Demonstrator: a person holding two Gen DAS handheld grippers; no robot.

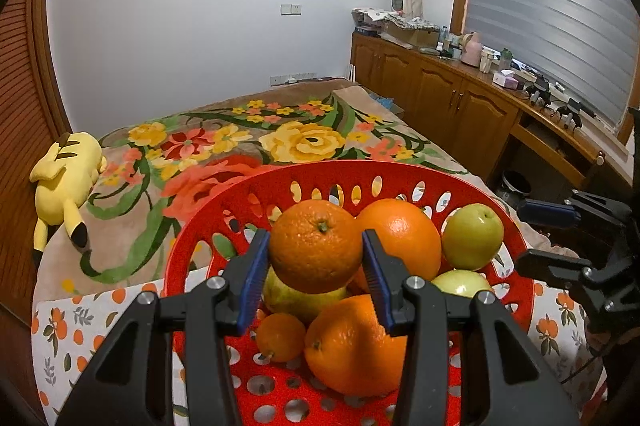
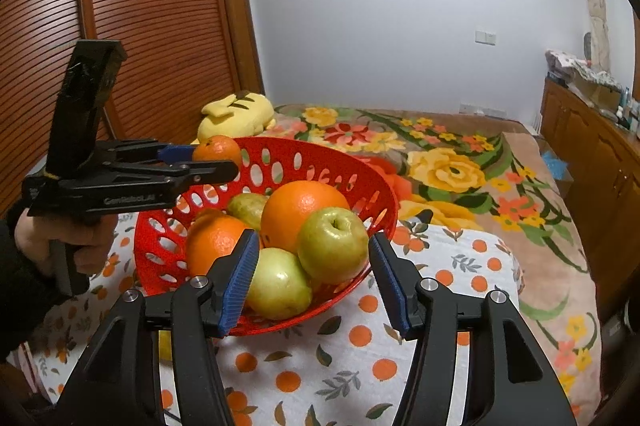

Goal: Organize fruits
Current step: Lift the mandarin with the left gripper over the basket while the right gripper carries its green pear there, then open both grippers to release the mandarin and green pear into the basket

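my left hand-held gripper (image 1: 316, 262) is clamped on a small orange (image 1: 316, 246), held above the red basket (image 1: 224, 210). below it in the basket lie a big orange (image 1: 352, 346), a tiny mandarin (image 1: 280, 337) and a pear (image 1: 298, 300). my right hand-held gripper (image 2: 314, 274) stands open and empty, just before the basket's near rim, with two green apples (image 2: 334, 246) right ahead between its pads. beyond the basket, past the table's orange-print cloth (image 2: 360, 366), spreads the floral bed (image 2: 452, 162), with a yellow plush toy (image 2: 236, 116) at its far left.
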